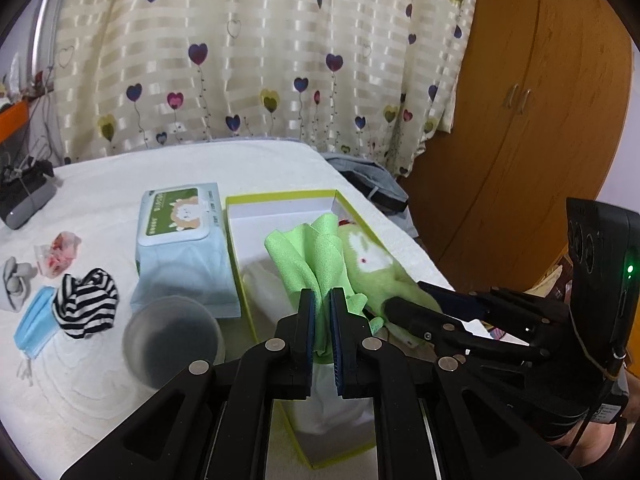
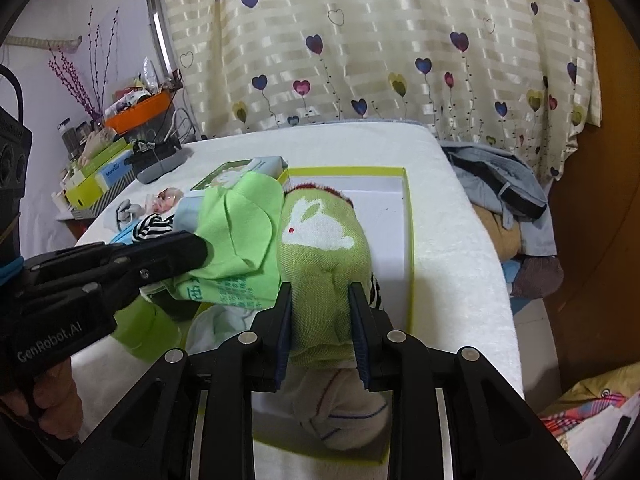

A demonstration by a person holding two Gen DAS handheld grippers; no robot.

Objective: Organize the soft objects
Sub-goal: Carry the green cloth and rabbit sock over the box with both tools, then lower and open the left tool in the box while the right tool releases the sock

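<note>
A yellow-green box (image 1: 280, 196) with a white inside sits on the white table. My left gripper (image 1: 321, 300) is shut on a light green cloth (image 1: 308, 256), held over the box. My right gripper (image 2: 320, 296) is shut on a green sock with a white rabbit (image 2: 320, 240), also over the box; the sock also shows in the left wrist view (image 1: 372, 268). White socks (image 2: 340, 404) lie in the box beneath. A striped sock (image 1: 86, 306), a grey sock (image 1: 16, 282) and a blue mask (image 1: 34, 326) lie left on the table.
A wet-wipes pack (image 1: 184, 248) lies left of the box, a translucent cup (image 1: 172, 340) in front of it. A pink wrapper (image 1: 58, 254) and a grey device (image 1: 24, 200) lie far left. Clothes (image 2: 504, 200) are piled right of the table. Curtain and wooden wardrobe stand behind.
</note>
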